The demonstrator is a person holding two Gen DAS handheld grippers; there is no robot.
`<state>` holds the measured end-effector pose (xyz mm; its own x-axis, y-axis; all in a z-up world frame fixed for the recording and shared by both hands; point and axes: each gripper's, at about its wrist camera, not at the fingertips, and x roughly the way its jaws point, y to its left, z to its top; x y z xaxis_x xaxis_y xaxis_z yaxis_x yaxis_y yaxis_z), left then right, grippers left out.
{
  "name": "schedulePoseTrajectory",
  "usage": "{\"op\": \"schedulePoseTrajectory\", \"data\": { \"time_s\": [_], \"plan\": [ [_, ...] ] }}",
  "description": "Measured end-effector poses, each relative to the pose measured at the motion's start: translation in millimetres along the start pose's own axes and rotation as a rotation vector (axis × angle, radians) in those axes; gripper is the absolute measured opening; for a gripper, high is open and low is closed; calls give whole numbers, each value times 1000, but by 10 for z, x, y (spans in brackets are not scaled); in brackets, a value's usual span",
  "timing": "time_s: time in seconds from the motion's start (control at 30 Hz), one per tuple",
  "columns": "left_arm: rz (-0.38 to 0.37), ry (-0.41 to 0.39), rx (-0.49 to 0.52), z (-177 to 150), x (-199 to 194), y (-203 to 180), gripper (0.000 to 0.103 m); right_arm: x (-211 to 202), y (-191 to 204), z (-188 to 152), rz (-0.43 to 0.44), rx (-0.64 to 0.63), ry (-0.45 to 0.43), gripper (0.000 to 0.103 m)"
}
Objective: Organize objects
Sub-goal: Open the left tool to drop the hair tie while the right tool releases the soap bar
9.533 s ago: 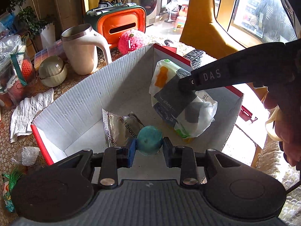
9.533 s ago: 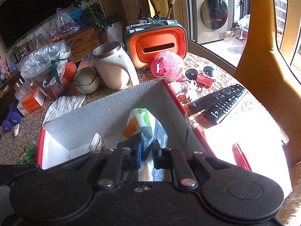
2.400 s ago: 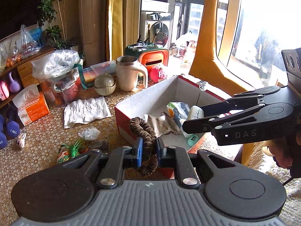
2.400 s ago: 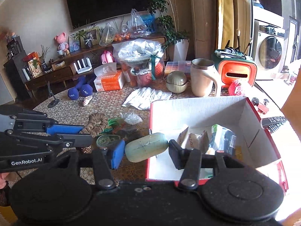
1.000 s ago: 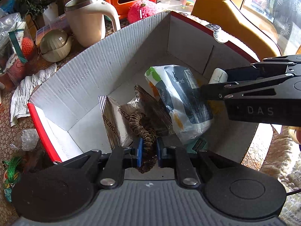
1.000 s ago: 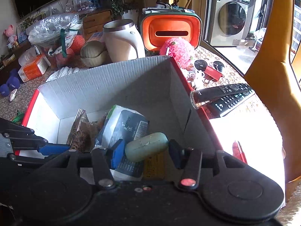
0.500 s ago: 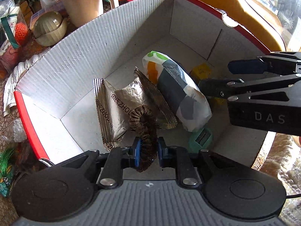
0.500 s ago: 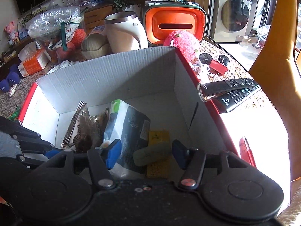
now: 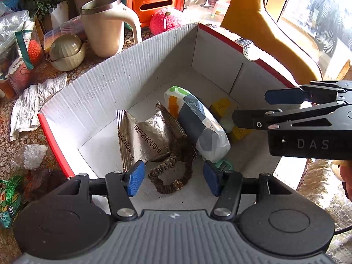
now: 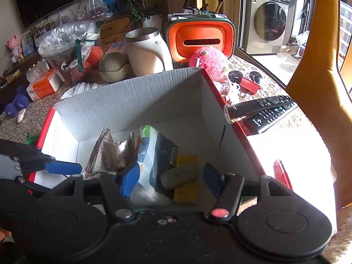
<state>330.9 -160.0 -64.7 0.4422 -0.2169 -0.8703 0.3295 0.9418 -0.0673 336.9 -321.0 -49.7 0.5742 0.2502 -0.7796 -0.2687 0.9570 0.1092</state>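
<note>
A brown scrunchie (image 9: pixel 170 172) lies loose on the floor of the white, red-rimmed cardboard box (image 9: pixel 110 83). My left gripper (image 9: pixel 173 179) hovers over it with its jaws opening, the blue pads clear of it on both sides. In the right wrist view a pale green oblong bar (image 10: pixel 178 176) rests on a yellow carton (image 10: pixel 186 190) in the box (image 10: pixel 143 101). My right gripper (image 10: pixel 170 180) is above the bar, jaws opening, touching nothing. The box also holds a silver snack packet (image 9: pixel 145 136), a tissue pack (image 9: pixel 198 123) and a teal item (image 9: pixel 225 165).
Behind the box stand a cream jug (image 9: pixel 105 30), an orange case (image 9: pixel 158 2), a pink fluffy ball (image 9: pixel 165 21) and a lidded bowl (image 9: pixel 66 50). Two remotes (image 10: pixel 264 110) and a red pen (image 10: pixel 282 173) lie to its right. A white cloth (image 9: pixel 33 103) lies left.
The left jaws have opened and the scrunchie has dropped to the box floor. The right jaws have widened, and the green bar has fallen from them onto the yellow carton.
</note>
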Motion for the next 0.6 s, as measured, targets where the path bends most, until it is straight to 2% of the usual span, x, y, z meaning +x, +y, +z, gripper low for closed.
{"op": "schedulePoseTrajectory", "data": {
  "time_s": [0.07,0.6],
  "plan": [
    [3,-22,2,-10,-85,5,59,-76,18,-15,1,1,-12,69],
    [-10,-147,-14,-284,-771,164,72,-662,252,-178,77,-1,-94,74]
  ]
}}
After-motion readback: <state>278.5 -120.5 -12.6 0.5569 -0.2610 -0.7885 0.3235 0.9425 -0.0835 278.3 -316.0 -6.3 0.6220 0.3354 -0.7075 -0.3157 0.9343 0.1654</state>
